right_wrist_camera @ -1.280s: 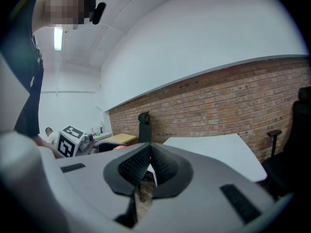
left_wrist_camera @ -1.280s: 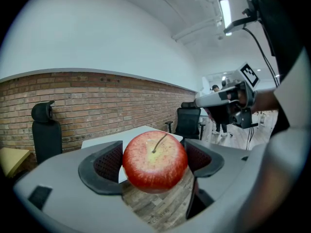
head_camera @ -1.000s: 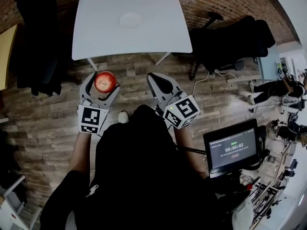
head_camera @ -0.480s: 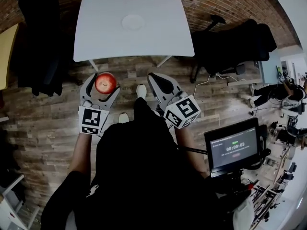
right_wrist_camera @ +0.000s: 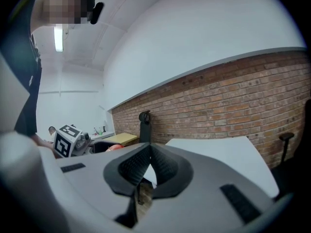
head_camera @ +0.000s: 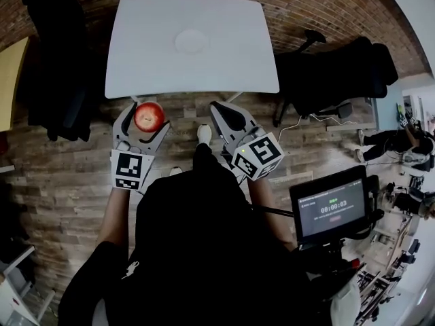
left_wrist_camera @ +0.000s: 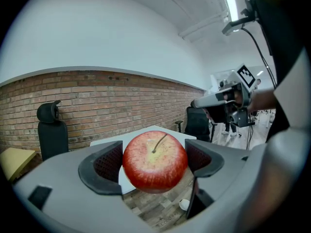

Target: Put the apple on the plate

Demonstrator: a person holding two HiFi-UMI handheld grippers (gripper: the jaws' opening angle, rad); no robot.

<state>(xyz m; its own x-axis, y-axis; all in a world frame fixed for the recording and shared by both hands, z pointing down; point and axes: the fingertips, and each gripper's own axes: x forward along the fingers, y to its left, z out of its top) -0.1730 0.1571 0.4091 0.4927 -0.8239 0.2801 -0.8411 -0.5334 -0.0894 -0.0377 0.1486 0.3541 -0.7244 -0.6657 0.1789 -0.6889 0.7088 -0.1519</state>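
The left gripper (head_camera: pixel 145 117) clamps the apple (left_wrist_camera: pixel 154 161) between its pads, holding it over the floor (head_camera: pixel 75 161) just short of the table (head_camera: pixel 231 60). Beside it, the right gripper (head_camera: pixel 226 113) has its jaws pressed together on nothing. The grasp looks done; the carry and set-down are left. Ahead, the table's near edge must be crossed, then bare top leads to the plate (head_camera: pixel 191 41) near its middle. A chair (head_camera: pixel 326 66) stands off to the right, clear of that path.
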